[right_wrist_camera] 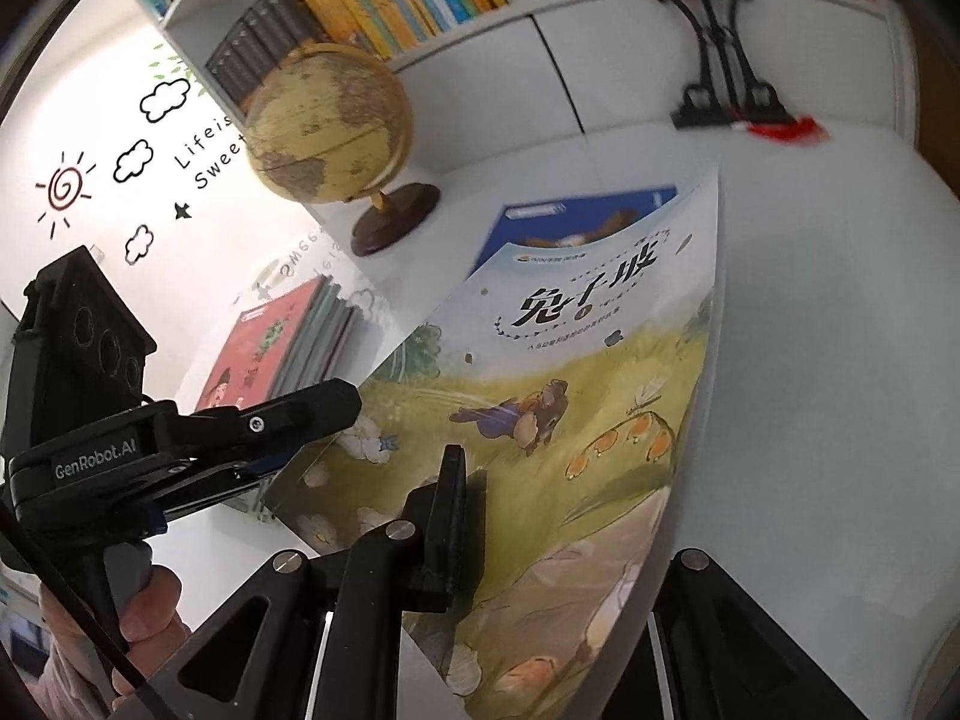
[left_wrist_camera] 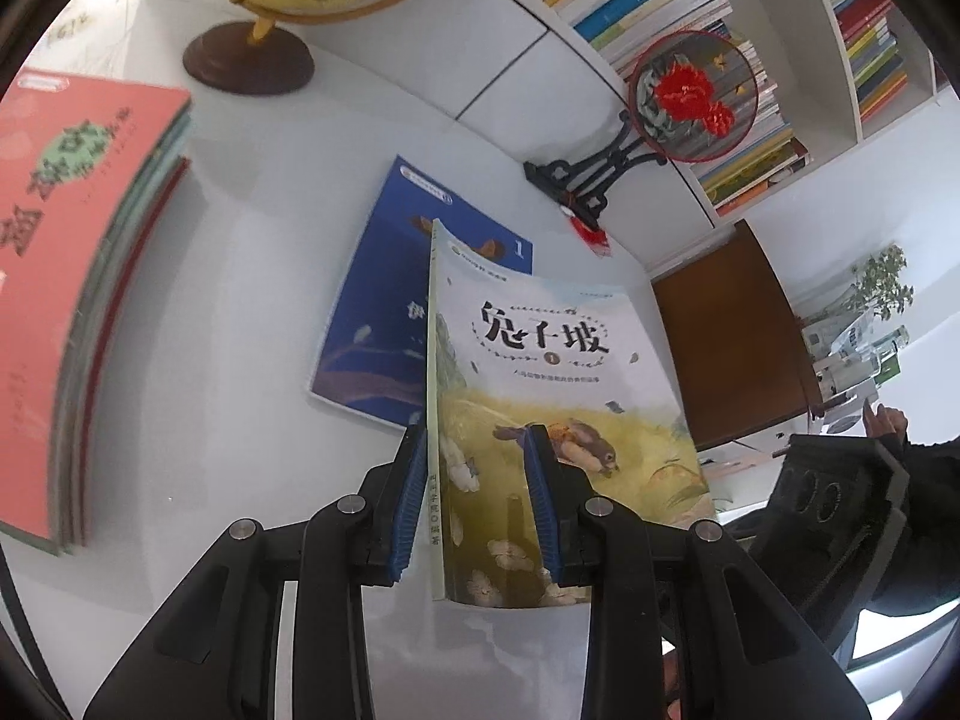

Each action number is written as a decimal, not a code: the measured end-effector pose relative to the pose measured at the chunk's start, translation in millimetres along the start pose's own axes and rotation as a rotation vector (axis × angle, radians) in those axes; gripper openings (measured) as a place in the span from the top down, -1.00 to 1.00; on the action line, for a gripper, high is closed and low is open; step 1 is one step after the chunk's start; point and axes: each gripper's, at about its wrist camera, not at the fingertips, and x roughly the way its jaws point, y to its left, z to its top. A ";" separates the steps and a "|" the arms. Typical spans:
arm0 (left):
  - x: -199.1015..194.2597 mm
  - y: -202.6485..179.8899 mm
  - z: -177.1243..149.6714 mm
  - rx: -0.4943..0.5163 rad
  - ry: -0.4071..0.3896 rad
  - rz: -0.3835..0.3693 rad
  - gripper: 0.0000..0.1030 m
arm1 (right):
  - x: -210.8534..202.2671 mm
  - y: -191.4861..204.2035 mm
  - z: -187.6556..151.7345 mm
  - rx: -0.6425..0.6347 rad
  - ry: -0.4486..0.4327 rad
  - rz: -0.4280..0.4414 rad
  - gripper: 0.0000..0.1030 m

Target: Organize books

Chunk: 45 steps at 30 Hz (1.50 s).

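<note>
A picture book with a rabbit cover [left_wrist_camera: 540, 396] is held tilted above the white table. My left gripper [left_wrist_camera: 480, 498] has its jaws around the book's spine edge, with a gap showing on the left side. In the right wrist view the same book [right_wrist_camera: 570, 408] lies between the jaws of my right gripper [right_wrist_camera: 558, 516]; its right finger is hidden behind the cover. The left gripper [right_wrist_camera: 288, 438] shows there at the book's left edge. A blue book [left_wrist_camera: 384, 312] lies flat on the table under the held one.
A stack of books with a red cover on top [left_wrist_camera: 78, 276] lies to the left. A globe [right_wrist_camera: 330, 132] stands at the back. A round red fan on a black stand [left_wrist_camera: 690, 96] sits before the white bookshelf [left_wrist_camera: 774, 18] full of books.
</note>
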 end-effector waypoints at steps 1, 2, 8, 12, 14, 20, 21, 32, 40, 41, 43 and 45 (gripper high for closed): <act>-3.3 1.1 1.4 0.000 -0.003 -0.002 0.46 | 0.2 4.9 1.9 -0.010 -0.004 -0.004 0.71; -7.4 2.3 2.9 0.000 -0.009 -0.005 0.46 | -0.6 9.7 3.1 -0.023 -0.009 -0.010 0.71; -41.3 4.9 12.2 -0.001 -0.074 -0.009 0.46 | -7.3 39.0 11.0 -0.051 -0.053 -0.001 0.70; -67.5 9.8 18.1 0.018 -0.115 0.021 0.46 | -7.9 67.5 18.4 -0.085 -0.078 0.003 0.70; -82.6 16.3 21.9 0.013 -0.137 0.027 0.46 | -7.1 83.4 21.8 -0.092 -0.092 0.018 0.70; -123.2 40.9 29.4 0.006 -0.191 0.084 0.46 | 8.8 129.2 26.8 -0.122 -0.105 0.068 0.70; -129.1 46.6 29.9 -0.004 -0.199 0.089 0.46 | 12.5 135.1 27.2 -0.125 -0.103 0.077 0.70; -177.2 119.1 28.9 -0.113 -0.264 0.173 0.46 | 73.2 212.9 21.7 -0.196 -0.025 0.169 0.69; -181.0 159.5 24.7 -0.169 -0.263 0.230 0.46 | 116.5 238.7 16.1 -0.209 0.047 0.212 0.68; -179.4 163.7 24.0 -0.180 -0.258 0.246 0.46 | 120.5 239.2 15.7 -0.204 0.061 0.215 0.67; -176.7 169.5 23.7 -0.187 -0.244 0.291 0.45 | 130.6 236.5 16.9 -0.180 0.099 0.216 0.48; -174.9 171.5 23.9 -0.179 -0.236 0.319 0.39 | 136.8 231.7 20.0 -0.145 0.141 0.201 0.19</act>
